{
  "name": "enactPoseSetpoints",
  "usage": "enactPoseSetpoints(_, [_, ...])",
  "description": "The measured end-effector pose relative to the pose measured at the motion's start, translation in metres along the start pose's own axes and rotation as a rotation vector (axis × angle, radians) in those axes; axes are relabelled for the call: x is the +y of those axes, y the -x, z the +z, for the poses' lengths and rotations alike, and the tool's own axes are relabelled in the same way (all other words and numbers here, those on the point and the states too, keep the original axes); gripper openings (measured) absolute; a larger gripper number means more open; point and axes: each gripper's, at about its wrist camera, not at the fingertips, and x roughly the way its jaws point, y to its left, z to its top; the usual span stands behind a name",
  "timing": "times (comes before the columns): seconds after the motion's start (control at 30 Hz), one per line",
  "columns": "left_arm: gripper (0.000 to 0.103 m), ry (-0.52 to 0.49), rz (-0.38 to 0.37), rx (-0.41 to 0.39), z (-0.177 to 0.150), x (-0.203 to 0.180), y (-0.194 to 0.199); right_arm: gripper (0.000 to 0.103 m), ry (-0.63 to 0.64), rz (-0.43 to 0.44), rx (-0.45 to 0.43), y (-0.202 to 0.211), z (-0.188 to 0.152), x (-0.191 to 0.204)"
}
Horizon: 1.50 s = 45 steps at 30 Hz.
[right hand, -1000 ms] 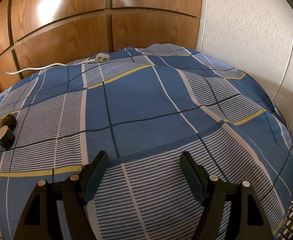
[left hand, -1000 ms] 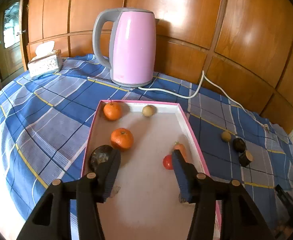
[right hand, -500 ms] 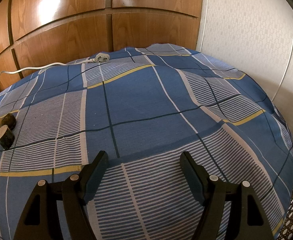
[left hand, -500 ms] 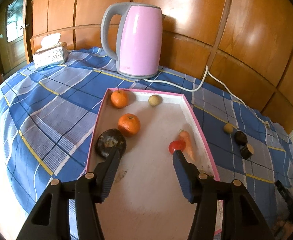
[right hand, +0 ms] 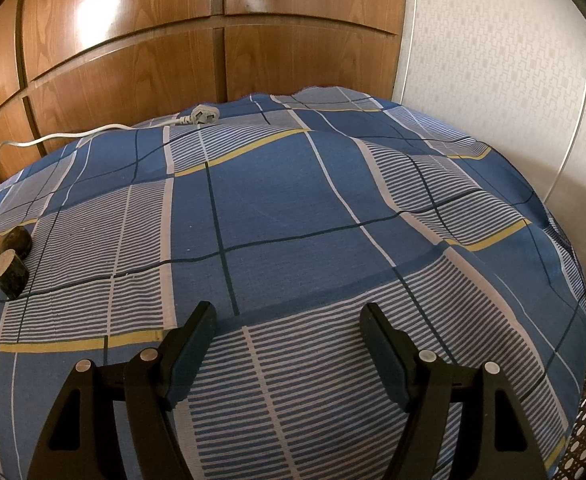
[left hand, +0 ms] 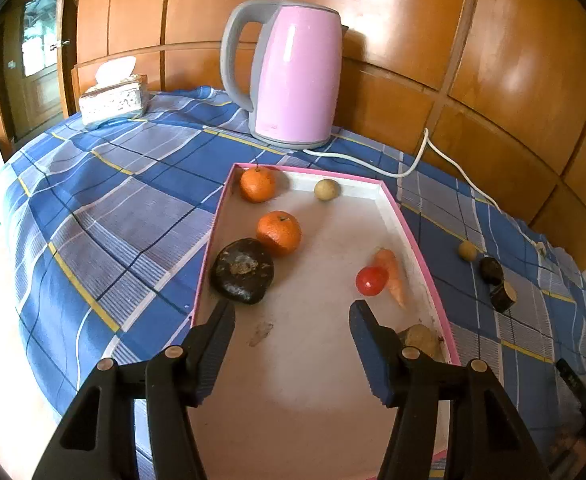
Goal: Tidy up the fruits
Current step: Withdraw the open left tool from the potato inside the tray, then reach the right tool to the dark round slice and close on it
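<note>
A home: wood-panelled wall (left hand: 393, 32) at twelve o'clock, checked tablecloth (left hand: 125, 200), pink kettle (left hand: 293, 76), tissue box (left hand: 113, 98) at ten.

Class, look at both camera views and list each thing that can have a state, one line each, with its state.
Left hand-held gripper: jaws opening, nothing between them.
Right hand-held gripper: open, empty, over bare cloth.
Pink tray: lying flat, uncovered, holding fruit.
Kettle: upright, lid shut.
Plug: unplugged, lying on the cloth.
Tissue box: a tissue sticking out.
Two oranges: whole, unpeeled.
</note>
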Motion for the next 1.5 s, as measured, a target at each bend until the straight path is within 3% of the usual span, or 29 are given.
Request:
enactPoseSetpoints(0.07, [0.066, -0.001, 0.01, -0.01, -0.003, 0.002, 0.002, 0.075, 0.001, -0.001, 0.001, 0.0, 0.0, 0.0])
enactPoseSetpoints(0.33, [0.066, -0.006, 0.027, 0.004, -0.021, 0.009, 0.001, 0.075, 0.006, -0.005, 0.033, -0.002, 0.005, 0.002])
enactPoseSetpoints(0.57, [0.066, -0.007, 0.023, 0.006, -0.025, 0.009, 0.0, 0.075, 0.066, 0.115, 0.1, 0.001, 0.018, 0.023])
enactPoseSetpoints(0.97, [0.066, 0.004, 0.017, 0.007, -0.028, 0.012, 0.0, 0.075, 0.256, 0.442, 0.129, 0.021, 0.045, 0.118])
enactPoseSetpoints(1.27, [0.066, 0.011, 0.013, 0.013, -0.028, 0.015, -0.003, 0.075, 0.409, 0.524, 0.126, 0.03, 0.059, 0.179])
enactPoseSetpoints(1.5, [0.066, 0.022, 0.015, 0.025, -0.028, 0.018, -0.006, 0.075, 0.494, 0.523, 0.137, 0.017, 0.069, 0.223])
